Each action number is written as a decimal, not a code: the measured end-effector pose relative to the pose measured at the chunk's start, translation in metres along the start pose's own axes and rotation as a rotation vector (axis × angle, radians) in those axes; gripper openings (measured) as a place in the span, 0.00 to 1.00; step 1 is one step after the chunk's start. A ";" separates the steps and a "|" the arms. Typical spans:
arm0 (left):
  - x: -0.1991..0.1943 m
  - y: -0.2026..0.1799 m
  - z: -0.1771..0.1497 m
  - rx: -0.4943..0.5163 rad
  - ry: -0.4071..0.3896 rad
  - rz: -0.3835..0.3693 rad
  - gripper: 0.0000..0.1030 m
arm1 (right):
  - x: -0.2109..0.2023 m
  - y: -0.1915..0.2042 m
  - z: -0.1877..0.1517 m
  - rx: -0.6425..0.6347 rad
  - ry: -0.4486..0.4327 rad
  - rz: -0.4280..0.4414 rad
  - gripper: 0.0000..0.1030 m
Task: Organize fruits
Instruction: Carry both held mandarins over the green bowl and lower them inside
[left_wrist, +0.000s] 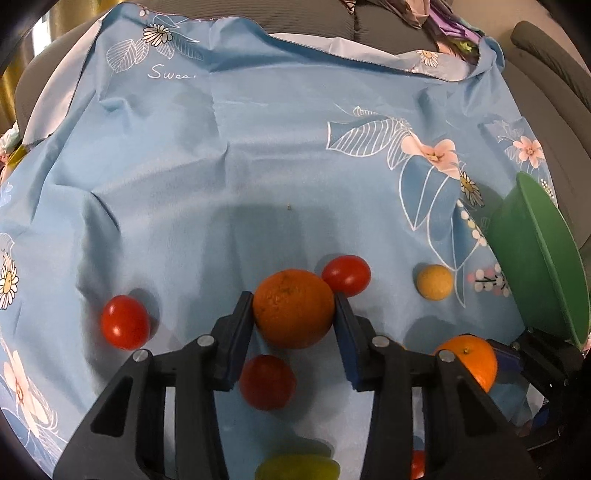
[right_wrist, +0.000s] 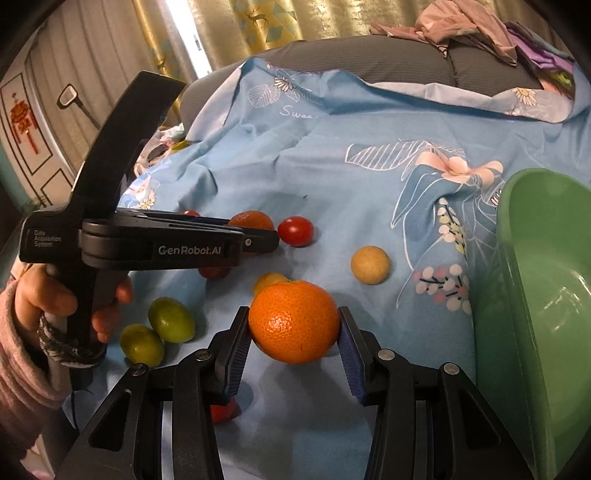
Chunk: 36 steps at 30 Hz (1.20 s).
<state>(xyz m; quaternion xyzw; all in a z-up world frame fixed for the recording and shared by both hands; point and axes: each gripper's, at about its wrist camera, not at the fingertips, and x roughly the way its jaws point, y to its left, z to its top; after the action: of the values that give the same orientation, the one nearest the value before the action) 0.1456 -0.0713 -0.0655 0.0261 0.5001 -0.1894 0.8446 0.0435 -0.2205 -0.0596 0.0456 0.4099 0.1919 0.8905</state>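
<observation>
My left gripper (left_wrist: 293, 312) is shut on a dull orange (left_wrist: 293, 308) and holds it just above the blue flowered cloth (left_wrist: 221, 166). My right gripper (right_wrist: 293, 326) is shut on a bright orange (right_wrist: 294, 320), which also shows at the right in the left wrist view (left_wrist: 471, 360). A green bowl (right_wrist: 535, 295) stands right of the right gripper; it also shows in the left wrist view (left_wrist: 535, 266). Red tomatoes (left_wrist: 125, 322) (left_wrist: 346, 276) (left_wrist: 267, 382), a tan round fruit (right_wrist: 370, 264) and two green limes (right_wrist: 171, 319) lie on the cloth.
The cloth covers a grey sofa (right_wrist: 406, 59) with a pile of clothes (right_wrist: 480, 29) at the back right. A small yellow fruit (right_wrist: 269, 282) lies behind the bright orange. A person's hand (right_wrist: 44, 299) holds the left gripper's handle at the left.
</observation>
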 end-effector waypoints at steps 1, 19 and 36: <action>-0.001 0.000 0.000 -0.001 -0.002 0.004 0.40 | -0.002 0.000 0.000 -0.001 -0.003 0.000 0.46; -0.103 -0.035 -0.016 0.054 -0.164 0.002 0.41 | -0.065 0.002 0.006 0.030 -0.162 0.045 0.46; -0.097 -0.164 0.000 0.310 -0.164 -0.154 0.41 | -0.132 -0.060 -0.014 0.165 -0.286 -0.195 0.46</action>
<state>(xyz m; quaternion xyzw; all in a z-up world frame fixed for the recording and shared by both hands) 0.0469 -0.1946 0.0415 0.1020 0.3948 -0.3295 0.8515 -0.0263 -0.3271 0.0104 0.1052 0.2962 0.0622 0.9473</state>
